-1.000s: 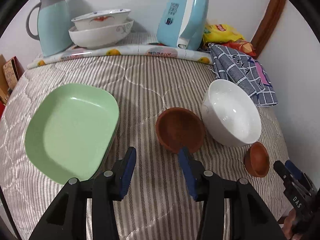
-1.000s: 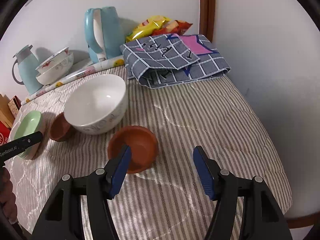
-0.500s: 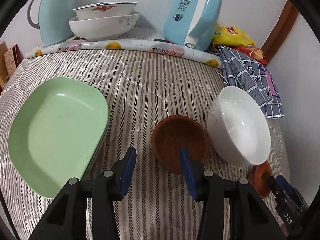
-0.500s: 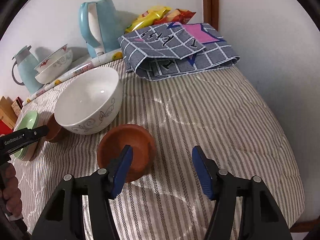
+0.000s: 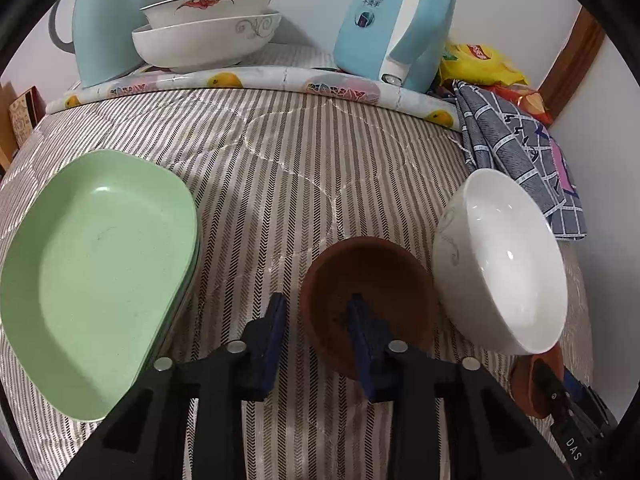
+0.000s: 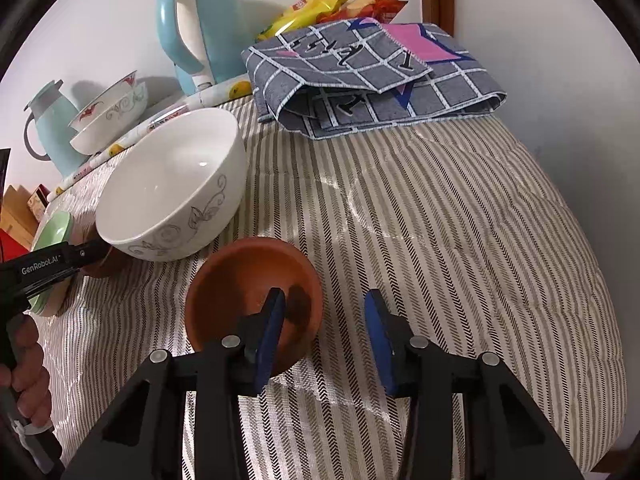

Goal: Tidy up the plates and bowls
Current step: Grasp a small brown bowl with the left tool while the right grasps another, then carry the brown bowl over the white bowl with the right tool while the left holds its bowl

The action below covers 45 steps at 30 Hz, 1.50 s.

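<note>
My left gripper (image 5: 316,320) is open and straddles the near rim of a brown bowl (image 5: 372,276): its right finger is inside the bowl, its left finger outside. A white bowl (image 5: 508,264) stands just right of it, and stacked green plates (image 5: 92,276) lie to the left. My right gripper (image 6: 324,320) is open and straddles the right rim of a second, smaller brown bowl (image 6: 248,276): left finger inside, right finger outside. The white bowl (image 6: 172,188) stands behind it. The left gripper (image 6: 48,266) shows at the left edge of the right wrist view.
Two stacked patterned bowls (image 5: 208,28), a light blue jug (image 5: 104,24) and a blue kettle (image 5: 392,20) stand at the back on a rolled fruit-print mat (image 5: 260,82). A folded grey checked cloth (image 6: 372,76) and snack bags (image 6: 320,4) lie at the back right. The wall is close on the right.
Both grippers have moved forward and down. The left one's right finger has entered its brown bowl; the right one's left finger has entered the smaller brown bowl.
</note>
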Available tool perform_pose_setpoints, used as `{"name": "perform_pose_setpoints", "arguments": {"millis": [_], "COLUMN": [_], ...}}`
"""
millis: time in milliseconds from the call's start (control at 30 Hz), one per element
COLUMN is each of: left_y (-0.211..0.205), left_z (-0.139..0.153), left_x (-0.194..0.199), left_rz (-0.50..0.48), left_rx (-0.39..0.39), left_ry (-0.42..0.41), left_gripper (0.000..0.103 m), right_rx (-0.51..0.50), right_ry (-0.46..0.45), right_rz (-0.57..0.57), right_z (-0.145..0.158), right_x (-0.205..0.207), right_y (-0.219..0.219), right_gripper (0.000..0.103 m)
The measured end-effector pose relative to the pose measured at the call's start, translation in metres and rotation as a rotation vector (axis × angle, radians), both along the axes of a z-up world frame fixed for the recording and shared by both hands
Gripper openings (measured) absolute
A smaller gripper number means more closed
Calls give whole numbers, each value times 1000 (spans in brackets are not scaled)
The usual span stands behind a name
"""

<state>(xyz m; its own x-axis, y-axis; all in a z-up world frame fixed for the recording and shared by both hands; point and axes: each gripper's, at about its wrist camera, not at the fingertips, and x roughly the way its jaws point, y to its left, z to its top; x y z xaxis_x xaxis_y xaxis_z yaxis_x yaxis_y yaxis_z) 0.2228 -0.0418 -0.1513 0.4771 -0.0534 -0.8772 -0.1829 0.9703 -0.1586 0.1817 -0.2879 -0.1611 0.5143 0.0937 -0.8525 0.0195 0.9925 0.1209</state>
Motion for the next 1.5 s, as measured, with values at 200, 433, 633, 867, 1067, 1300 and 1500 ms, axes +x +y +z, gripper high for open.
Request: {"name": "perform_pose_setpoints", "arguments": {"millis": [200, 433, 633, 867, 1067, 1300, 1500], "left_y": [2, 2, 1, 1, 4, 11, 17], "left_z": [-2, -1, 8, 17, 27, 43, 61], "left_x": [1, -1, -6, -15, -23, -30, -33], "left_rz": [14, 11, -3, -19, -23, -21, -27], "left_rx": [-15, -30, -36, -45, -49, -49, -51], "left_ry": [-6, -17, -42, -63, -79, -104, -130], "left_gripper": [20, 13, 8, 8, 8, 8, 8], "right_rx": [24, 34, 44, 32, 33, 22, 9], "right_ry": [-11, -22, -44, -70, -79, -110, -149], "right_rz": [-9, 9, -3, -22, -38, -46, -56], "right_z": [1, 3, 9, 19, 26, 43, 64], "right_x": [1, -1, -6, -16, -23, -29, -34], "right_y": [-3, 6, 6, 5, 3, 6, 9], "right_gripper": [32, 13, 9, 8, 8, 8, 8]}}
